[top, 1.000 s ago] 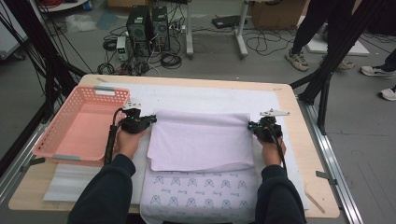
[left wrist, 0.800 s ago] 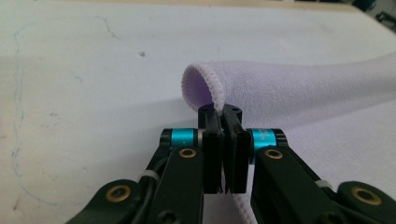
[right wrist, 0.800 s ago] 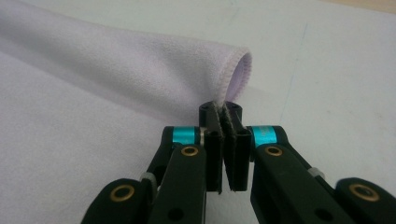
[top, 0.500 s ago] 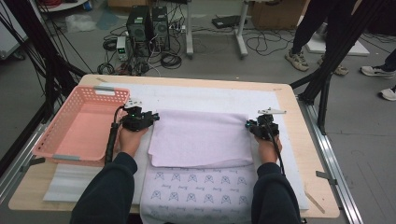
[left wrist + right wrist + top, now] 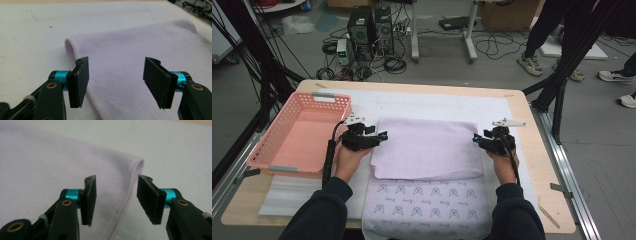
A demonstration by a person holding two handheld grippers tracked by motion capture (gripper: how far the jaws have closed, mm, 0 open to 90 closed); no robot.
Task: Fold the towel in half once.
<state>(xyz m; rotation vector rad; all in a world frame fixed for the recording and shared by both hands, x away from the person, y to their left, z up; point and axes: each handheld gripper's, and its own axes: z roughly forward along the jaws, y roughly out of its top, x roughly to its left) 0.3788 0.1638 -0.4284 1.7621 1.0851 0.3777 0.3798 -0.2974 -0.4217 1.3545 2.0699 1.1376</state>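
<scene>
High view: the lilac towel [image 5: 427,148] lies folded on the bench [image 5: 532,170], its near edge over a patterned cloth [image 5: 427,210]. The left tool [image 5: 379,136] and right tool [image 5: 476,140] sit at its two side edges; both have just been opening, and the towel, pinched a second ago, now rests free. The fold therefore appears finished and let go. The pink basket [image 5: 277,162] at the left stands empty.

Left gripper view: jaws spread above the towel's rounded fold corner [image 5: 72,47], with nothing pinched.

Right gripper view: jaws spread astride the hemmed edge [image 5: 130,187], pads clear of the fabric.
</scene>
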